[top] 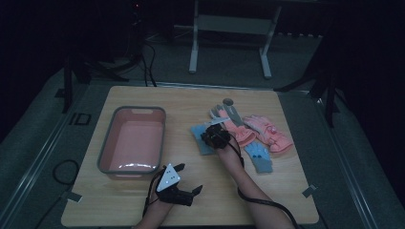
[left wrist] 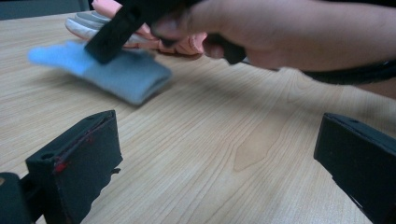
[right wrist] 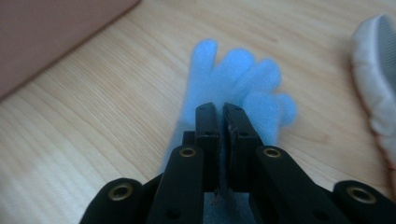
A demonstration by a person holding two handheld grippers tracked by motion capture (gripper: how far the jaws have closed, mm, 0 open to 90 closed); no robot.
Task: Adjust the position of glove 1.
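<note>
The wooden table (top: 143, 200) is bearing a pink tub (top: 132, 142) at its left. A blue glove (right wrist: 233, 88) is lying flat mid-table beside a heap of pink and grey gloves (top: 258, 129). The right gripper (right wrist: 223, 114) is pinching the blue glove's fabric, jaws nearly together. The left gripper (left wrist: 210, 154) is hovering near the table's front edge, jaws spread wide

The high view is dim, with black surroundings and a muted wooden desk (top: 143, 200). Both gripper views are brighter and evenly lit, with soft shadows. In the left gripper view, the blue glove (left wrist: 116, 74) and hand (left wrist: 289, 32) look blurred.
</note>
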